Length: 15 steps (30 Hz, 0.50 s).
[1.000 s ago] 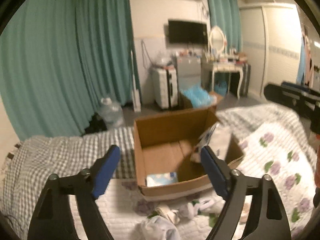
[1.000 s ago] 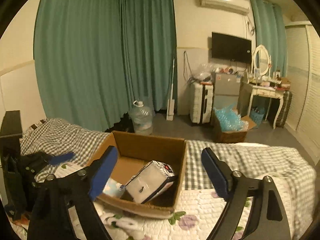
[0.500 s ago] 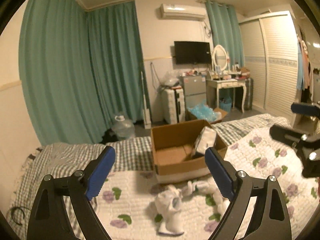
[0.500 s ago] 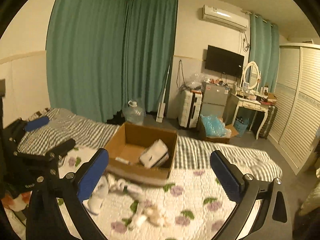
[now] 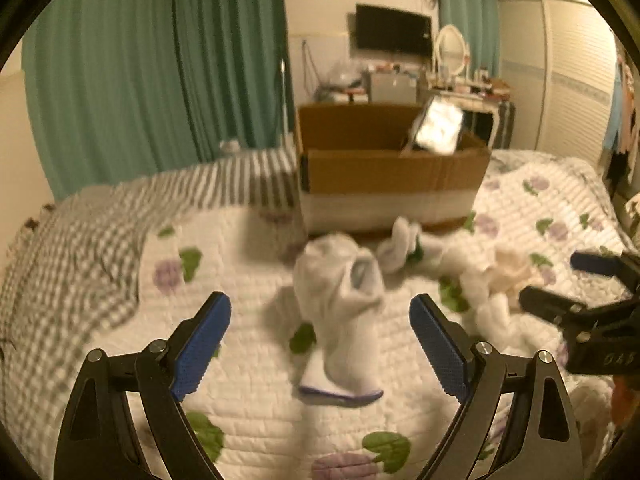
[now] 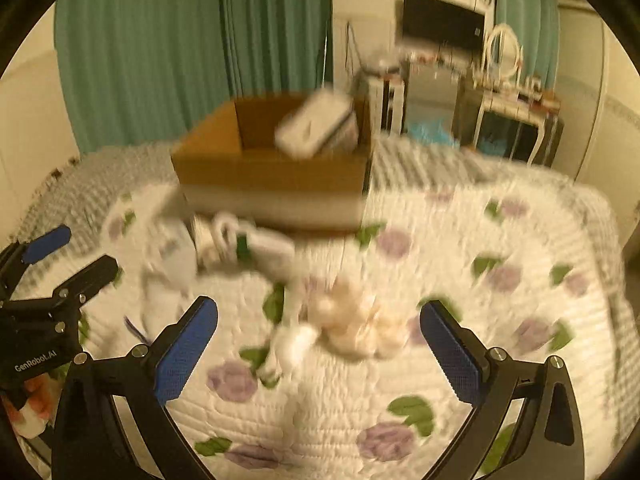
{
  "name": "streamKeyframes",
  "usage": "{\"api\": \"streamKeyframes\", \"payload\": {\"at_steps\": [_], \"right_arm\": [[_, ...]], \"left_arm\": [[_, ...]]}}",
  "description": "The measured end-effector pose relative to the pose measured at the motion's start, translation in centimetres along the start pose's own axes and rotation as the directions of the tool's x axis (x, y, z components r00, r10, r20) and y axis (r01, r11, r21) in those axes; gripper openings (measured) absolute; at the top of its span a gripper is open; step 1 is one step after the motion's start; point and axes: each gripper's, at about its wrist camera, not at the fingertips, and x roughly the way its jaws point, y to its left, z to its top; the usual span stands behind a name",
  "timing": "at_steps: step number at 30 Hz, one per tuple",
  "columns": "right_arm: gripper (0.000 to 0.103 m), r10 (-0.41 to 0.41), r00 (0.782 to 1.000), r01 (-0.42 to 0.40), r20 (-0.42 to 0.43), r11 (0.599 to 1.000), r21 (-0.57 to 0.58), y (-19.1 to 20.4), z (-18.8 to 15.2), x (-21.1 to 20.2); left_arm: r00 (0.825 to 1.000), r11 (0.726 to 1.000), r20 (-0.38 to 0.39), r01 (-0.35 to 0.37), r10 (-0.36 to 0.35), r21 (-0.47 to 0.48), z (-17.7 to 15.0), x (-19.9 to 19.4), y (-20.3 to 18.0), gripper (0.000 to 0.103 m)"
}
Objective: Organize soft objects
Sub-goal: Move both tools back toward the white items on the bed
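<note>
Both grippers, left gripper (image 5: 320, 344) and right gripper (image 6: 318, 344), jaws spread and empty, hover over socks (image 5: 340, 312) strewn on the bed (image 5: 240, 380) before the cardboard box (image 5: 392, 168), presumably their destination.

We read "GenRobot.AI" in white on the left gripper (image 6: 52, 276) body. On the right gripper (image 5: 580, 284) body we see faint digits, too blurred to read.

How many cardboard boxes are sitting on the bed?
1. The cardboard box stands open on the quilt, beyond the scattered socks. Another could be hidden behind it.
</note>
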Motion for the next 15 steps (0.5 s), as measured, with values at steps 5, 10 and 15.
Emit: {"api": "streamKeyframes", "payload": {"at_steps": [5,10,15], "right_arm": [[0.091,0.056,0.991,-0.054,-0.124,0.998,0.023,0.7,-2.0,4.0],[0.076,0.110,0.975,-0.107,-0.192,0.994,0.028,1.5,-2.7,5.8],[0.055,0.096,0.973,-0.094,-0.209,0.995,0.016,2.3,-2.2,7.6]], "left_arm": [[0.998,0.999,-0.064,0.024,-0.027,-0.041,-0.9,0.9,0.4,0.092],[0.995,0.996,-0.089,0.041,-0.048,-0.081,-1.2,1.5,1.0,0.092],[0.993,0.997,-0.107,0.040,-0.047,-0.071,-1.4,2.4,0.6,0.092]]}}
